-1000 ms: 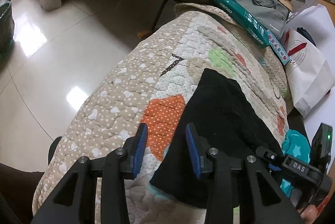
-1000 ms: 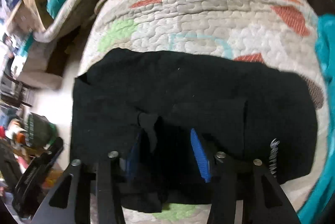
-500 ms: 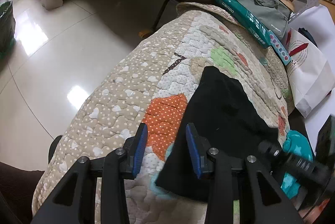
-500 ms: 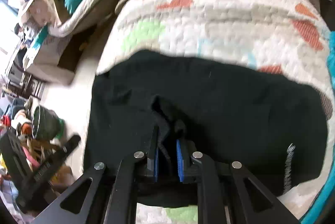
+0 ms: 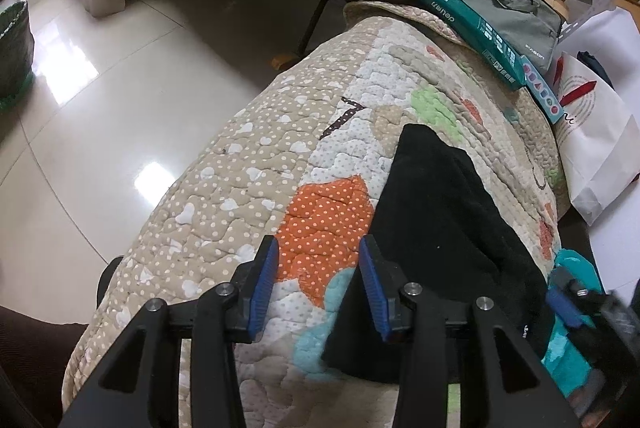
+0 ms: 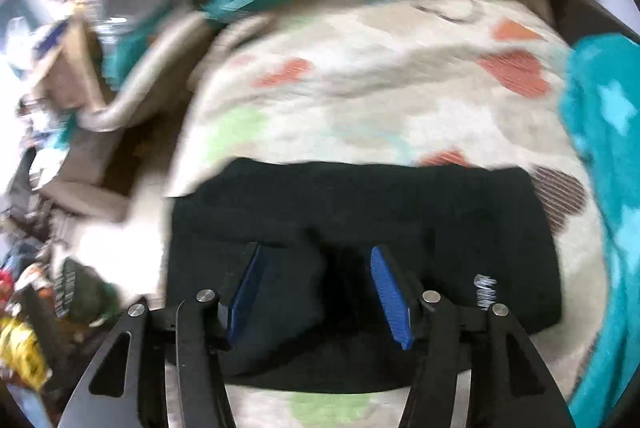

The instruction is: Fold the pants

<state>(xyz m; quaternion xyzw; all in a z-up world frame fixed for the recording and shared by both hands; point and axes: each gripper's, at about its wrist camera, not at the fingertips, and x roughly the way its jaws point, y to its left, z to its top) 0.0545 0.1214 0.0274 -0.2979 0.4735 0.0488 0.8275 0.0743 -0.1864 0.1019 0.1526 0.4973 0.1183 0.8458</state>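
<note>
Black pants [image 5: 448, 228] lie folded into a compact rectangle on the quilted patchwork blanket [image 5: 248, 187], toward its near right portion in the left wrist view. The garment's left edge runs beside an orange dotted patch [image 5: 324, 224] of the blanket. A teal fleece cloth [image 6: 600, 187] lies along the blanket's right edge, just beside the pants.

Left gripper [image 5: 318, 286]: fingers spread, nothing between them. It hangs above the orange patch, with its right finger [image 5: 374, 296] at the left edge of the pants.

Right gripper [image 6: 320, 292]: fingers spread, blue pads apart, positioned over the near half of the pants. Raised folds of black cloth sit between and beside the fingers; no fabric is pinched. A small white print [image 6: 485, 290] marks the pants just right of the right finger. The right wrist view is motion-blurred, so background detail is unclear.

At the blanket's far edge lie a long teal box [image 5: 476, 31] and a grey bag [image 5: 508, 7]. A white paper bag [image 5: 596, 147] stands off the far right corner. Glossy floor tiles [image 5: 100, 107] extend to the left.
</note>
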